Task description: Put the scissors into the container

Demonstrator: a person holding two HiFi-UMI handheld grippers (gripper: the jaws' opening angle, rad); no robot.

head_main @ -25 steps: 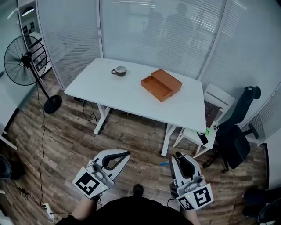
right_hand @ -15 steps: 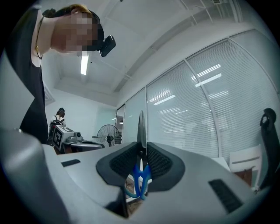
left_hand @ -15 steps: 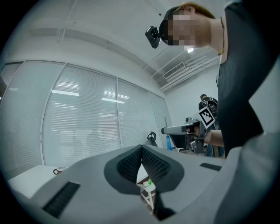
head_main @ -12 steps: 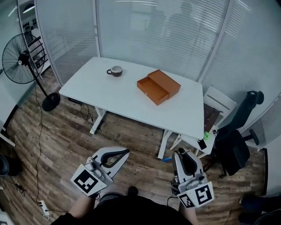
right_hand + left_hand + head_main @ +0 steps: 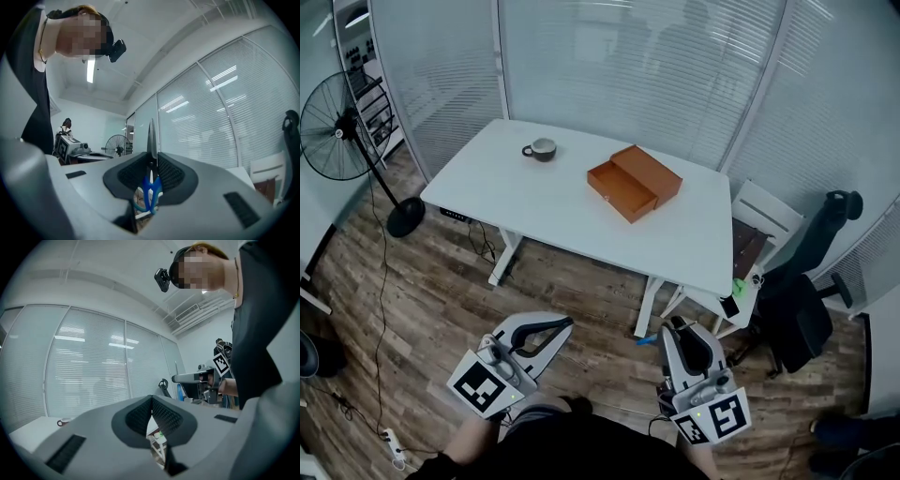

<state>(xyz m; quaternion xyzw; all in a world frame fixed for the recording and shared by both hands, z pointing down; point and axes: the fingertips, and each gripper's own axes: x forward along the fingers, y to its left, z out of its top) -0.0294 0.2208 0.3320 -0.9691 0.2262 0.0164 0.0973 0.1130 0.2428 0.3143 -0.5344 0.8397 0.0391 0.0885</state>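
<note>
Between the jaws of the right gripper (image 5: 152,161), clenched near the pivot, the scissors (image 5: 150,187) stand blade-up. Expect a light, rigid item with slick steel; a pivot grip limits swivel and slip. Left gripper (image 5: 151,401) jaws are closed on nothing. Container (image 5: 634,182) sits open on the worktop (image 5: 534,197), well apart.
</note>
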